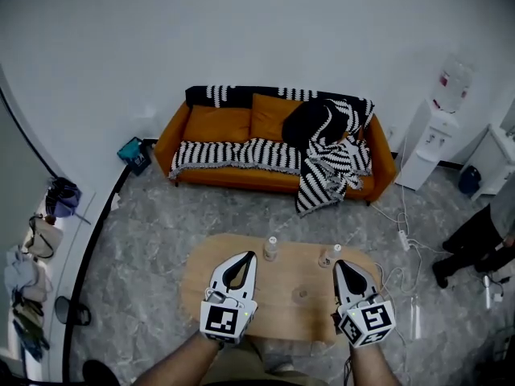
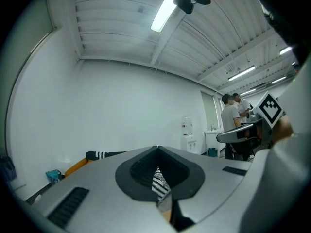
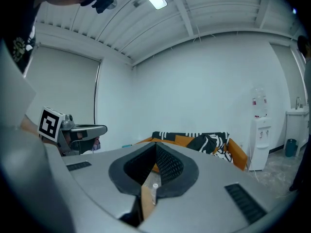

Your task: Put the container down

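Two small clear containers stand near the far edge of the round wooden table [image 1: 201,284]: a white-capped one [image 1: 271,248] left of centre, another [image 1: 325,257] to its right. Through the slit of the right gripper view, a small white-capped container [image 3: 155,191] shows below the jaws. My left gripper [image 1: 247,256] hangs over the table just in front of the left container, jaws together, nothing in them. My right gripper [image 1: 339,264] hangs beside the right container, also shut and empty. Both point level toward the sofa [image 1: 273,147].
A small round thing [image 1: 300,294] lies mid-table. An orange sofa with striped throws stands behind the table. A water dispenser [image 1: 434,135] stands at the right wall, a power strip and cables [image 1: 405,240] lie on the floor, and a person [image 1: 475,240] stands at the right.
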`<state>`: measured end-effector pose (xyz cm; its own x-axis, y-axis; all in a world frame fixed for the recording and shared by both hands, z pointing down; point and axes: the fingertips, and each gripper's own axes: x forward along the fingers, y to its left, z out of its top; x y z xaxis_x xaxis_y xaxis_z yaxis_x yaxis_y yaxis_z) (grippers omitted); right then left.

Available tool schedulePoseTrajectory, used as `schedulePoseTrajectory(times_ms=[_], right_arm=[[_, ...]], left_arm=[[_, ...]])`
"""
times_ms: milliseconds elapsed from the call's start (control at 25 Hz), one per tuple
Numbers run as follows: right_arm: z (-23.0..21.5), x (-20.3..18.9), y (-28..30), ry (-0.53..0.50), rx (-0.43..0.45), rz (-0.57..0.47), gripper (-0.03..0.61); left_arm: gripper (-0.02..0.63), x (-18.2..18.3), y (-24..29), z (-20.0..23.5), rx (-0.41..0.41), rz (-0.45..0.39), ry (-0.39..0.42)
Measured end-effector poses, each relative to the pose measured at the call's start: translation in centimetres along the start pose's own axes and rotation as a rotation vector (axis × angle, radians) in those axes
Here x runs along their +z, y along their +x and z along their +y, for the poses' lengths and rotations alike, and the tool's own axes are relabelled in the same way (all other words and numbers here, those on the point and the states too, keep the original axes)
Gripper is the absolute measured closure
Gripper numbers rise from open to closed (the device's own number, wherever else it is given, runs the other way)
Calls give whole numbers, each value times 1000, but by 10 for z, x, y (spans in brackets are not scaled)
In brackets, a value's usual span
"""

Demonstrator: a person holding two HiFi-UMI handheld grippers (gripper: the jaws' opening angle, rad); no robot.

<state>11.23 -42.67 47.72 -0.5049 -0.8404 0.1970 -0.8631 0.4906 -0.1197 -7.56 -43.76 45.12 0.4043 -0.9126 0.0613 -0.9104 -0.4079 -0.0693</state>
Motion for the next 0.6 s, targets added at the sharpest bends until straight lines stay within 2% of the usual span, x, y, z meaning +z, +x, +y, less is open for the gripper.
schedulePoseTrajectory(times_ms=[280, 600], right_arm=[[14, 38, -15, -33, 21, -68, 565], [32, 78, -35, -71, 45, -137, 565]], left_arm=[[600, 39, -13, -2, 37, -30, 24], [600, 67, -27, -10, 17, -51, 28]])
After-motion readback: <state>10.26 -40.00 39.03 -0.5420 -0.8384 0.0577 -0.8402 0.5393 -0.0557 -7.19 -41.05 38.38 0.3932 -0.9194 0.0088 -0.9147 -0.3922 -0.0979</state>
